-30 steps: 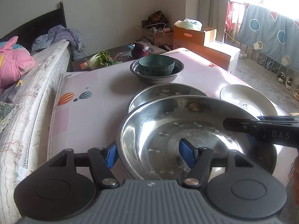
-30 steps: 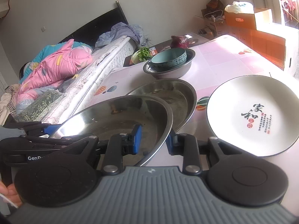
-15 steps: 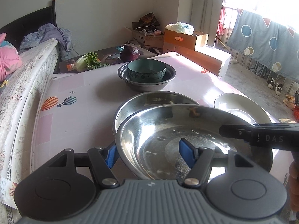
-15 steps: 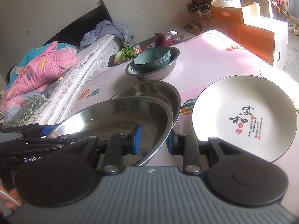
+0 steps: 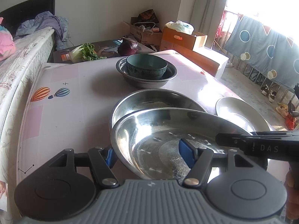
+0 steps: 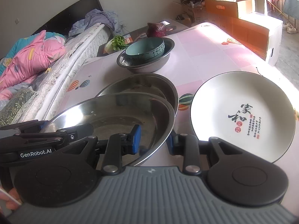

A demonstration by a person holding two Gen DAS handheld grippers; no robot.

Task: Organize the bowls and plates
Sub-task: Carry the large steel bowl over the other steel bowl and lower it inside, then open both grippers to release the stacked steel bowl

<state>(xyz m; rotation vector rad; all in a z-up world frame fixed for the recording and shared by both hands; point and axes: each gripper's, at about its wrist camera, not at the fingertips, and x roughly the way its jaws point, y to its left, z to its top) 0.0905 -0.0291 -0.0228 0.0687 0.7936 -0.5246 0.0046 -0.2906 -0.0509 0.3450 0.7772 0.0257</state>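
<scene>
You have the steel pan [image 5: 168,145] carried between both tools: your left gripper [image 5: 149,154] straddles its near rim, one blue pad outside and one inside the dish, set fairly wide, and your right gripper [image 6: 152,140] pinches the opposite rim at a much narrower gap. Both grips look closed on the metal, though the left outer pad is half hidden behind the rim, so its contact is a judgement. Over the last second the pan has travelled forward across the table [image 5: 61,115]: the second steel pan [image 5: 155,100], which then showed much of its basin ahead of the held one, is now mostly covered by it, with only its far arc showing. The held pan also sits lower against that rim than it did. I read this as the approach to nesting, not yet complete, since the two rims are still offset. The white plate [image 6: 243,115] lies flat just beside the pans on your right, untouched, and the teal bowl [image 5: 146,66] already sits inside the grey basin [image 5: 168,78] farther back. Keep the pan level as you centre it, or the near edge may catch and scrape.
</scene>
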